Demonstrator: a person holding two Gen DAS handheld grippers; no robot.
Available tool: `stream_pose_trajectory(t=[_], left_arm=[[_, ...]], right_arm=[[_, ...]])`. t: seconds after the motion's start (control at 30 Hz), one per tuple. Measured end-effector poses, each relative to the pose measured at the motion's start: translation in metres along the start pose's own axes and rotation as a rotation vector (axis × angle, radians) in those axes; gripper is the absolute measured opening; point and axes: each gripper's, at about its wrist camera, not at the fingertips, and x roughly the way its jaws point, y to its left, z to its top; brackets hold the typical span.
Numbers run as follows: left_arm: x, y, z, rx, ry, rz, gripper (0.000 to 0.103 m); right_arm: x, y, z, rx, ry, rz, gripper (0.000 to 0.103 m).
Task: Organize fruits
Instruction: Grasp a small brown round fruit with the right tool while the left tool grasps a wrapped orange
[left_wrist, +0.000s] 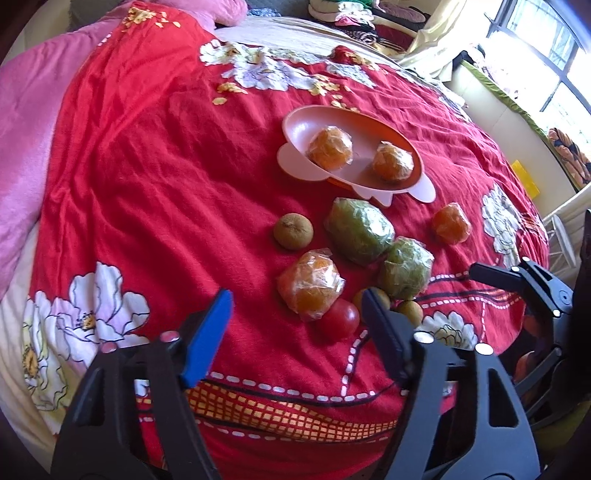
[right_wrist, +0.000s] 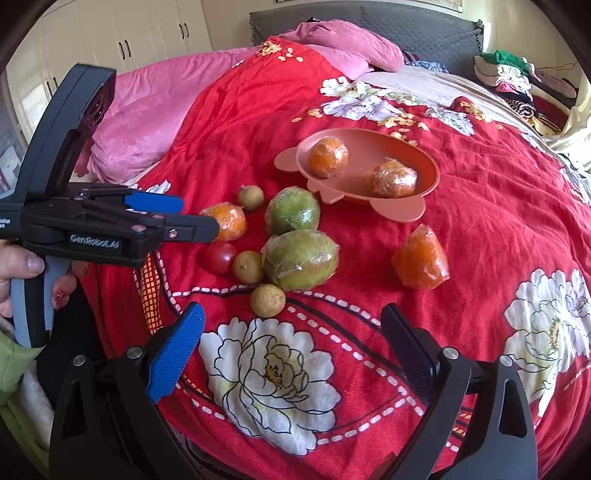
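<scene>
A pink bowl (left_wrist: 295, 129) (right_wrist: 428, 162) on the red bedspread holds two wrapped oranges (left_wrist: 330, 146) (right_wrist: 328, 157). In front lie two wrapped green fruits (left_wrist: 359, 230) (right_wrist: 300, 259), a wrapped orange (left_wrist: 311, 283) (right_wrist: 226, 220), another wrapped orange to the right (left_wrist: 451, 223) (right_wrist: 422, 260), a red tomato (left_wrist: 340, 318) (right_wrist: 218, 257) and small brown fruits (left_wrist: 293, 232) (right_wrist: 267, 300). My left gripper (left_wrist: 297, 314) (right_wrist: 192, 216) is open and empty, just short of the tomato and wrapped orange. My right gripper (right_wrist: 291, 325) is open and empty, near the front brown fruit.
The red floral bedspread (left_wrist: 155, 177) covers the bed. Pink pillows (right_wrist: 147, 110) lie at the far left, folded clothes (right_wrist: 517, 81) at the far right. A window (left_wrist: 546, 48) is on the right, wardrobes (right_wrist: 122, 37) behind.
</scene>
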Motion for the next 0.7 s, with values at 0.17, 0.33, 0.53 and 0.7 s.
stream_pose_trajectory(t=[0.17, 0.33, 0.53, 0.7], left_arm=[[0.004, -0.002, 0.001, 0.007, 0.008, -0.021, 0.053], [0.01, -0.002, 0.004, 0.01, 0.022, -0.037, 0.05], [0.019, 0.0, 0.007, 0.008, 0.041, -0.049, 0.049], [0.025, 0.004, 0.008, 0.001, 0.056, -0.059, 0.046]], right_arm=[[0.01, 0.005, -0.002, -0.011, 0.025, 0.033, 0.062], [0.021, 0.011, -0.002, -0.023, 0.048, 0.063, 0.043], [0.034, 0.013, 0.0, -0.03, 0.049, 0.061, 0.031], [0.039, 0.01, 0.001, -0.026, 0.048, 0.068, 0.023]])
